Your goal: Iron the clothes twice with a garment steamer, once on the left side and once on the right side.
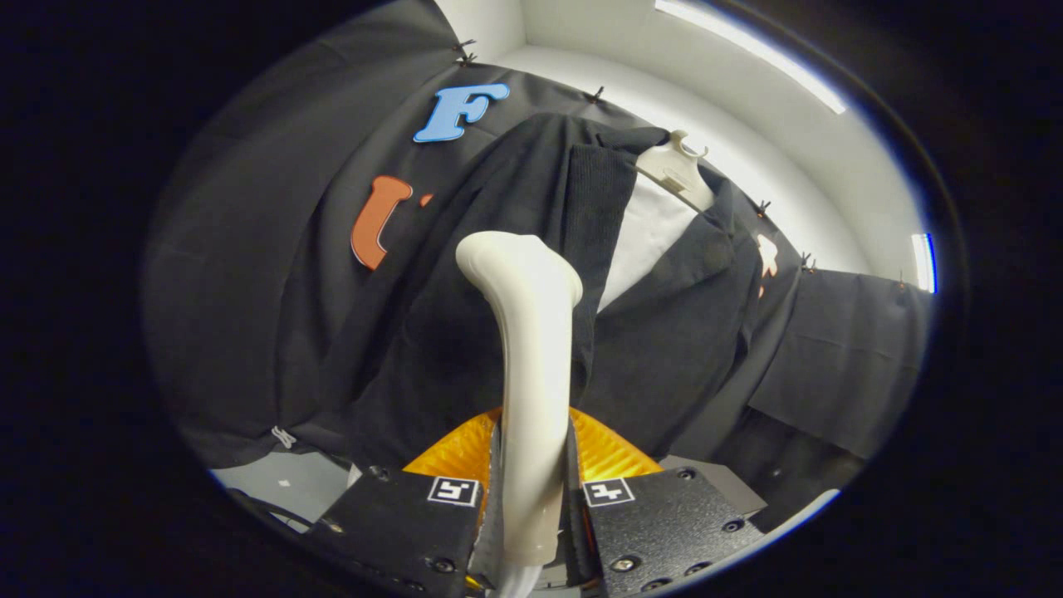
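A dark jacket [664, 332] hangs on a white hanger [677, 170] against the booth wall, with a pale lining showing at its open collar. My gripper [531, 482] is shut on the cream handle of the garment steamer [531, 332], which rises between my fingers and bends at its top toward the cloth. The steamer's head sits against the jacket's left front panel [432, 332], beside the ribbed lapel edge [594, 249]. An orange ribbed part [457, 453] lies just beyond my fingers, behind the handle.
Black cloth covers the wall behind the jacket and drapes to the right [839, 365]. A pale floor or table strip [291, 482] shows below the jacket's hem on the left. White walls and a ceiling light strip [747, 54] lie above.
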Demonstrator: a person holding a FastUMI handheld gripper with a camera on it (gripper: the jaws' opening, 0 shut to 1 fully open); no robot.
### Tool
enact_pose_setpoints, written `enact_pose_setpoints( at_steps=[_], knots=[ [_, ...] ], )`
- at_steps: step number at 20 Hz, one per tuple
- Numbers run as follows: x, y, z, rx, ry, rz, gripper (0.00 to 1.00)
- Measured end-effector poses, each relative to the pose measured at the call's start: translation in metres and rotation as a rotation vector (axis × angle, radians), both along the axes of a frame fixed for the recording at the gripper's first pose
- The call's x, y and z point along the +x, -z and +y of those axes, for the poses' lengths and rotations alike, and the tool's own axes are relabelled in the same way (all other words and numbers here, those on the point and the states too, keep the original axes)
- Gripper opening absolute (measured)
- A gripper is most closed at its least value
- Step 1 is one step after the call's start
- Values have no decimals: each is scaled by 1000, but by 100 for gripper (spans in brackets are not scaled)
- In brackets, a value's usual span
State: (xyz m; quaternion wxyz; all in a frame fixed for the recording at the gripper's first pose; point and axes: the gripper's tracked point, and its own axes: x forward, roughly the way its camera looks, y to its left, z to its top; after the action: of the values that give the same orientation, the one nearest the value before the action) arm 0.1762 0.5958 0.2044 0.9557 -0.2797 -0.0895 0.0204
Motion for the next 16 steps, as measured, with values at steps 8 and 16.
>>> enact_pose_setpoints(
  at_steps=[8, 16],
  knots=[
    [5, 56, -8, -60, 2, 57, 32],
    [9, 117, -22, -81, 6, 153, 32]
  ],
)
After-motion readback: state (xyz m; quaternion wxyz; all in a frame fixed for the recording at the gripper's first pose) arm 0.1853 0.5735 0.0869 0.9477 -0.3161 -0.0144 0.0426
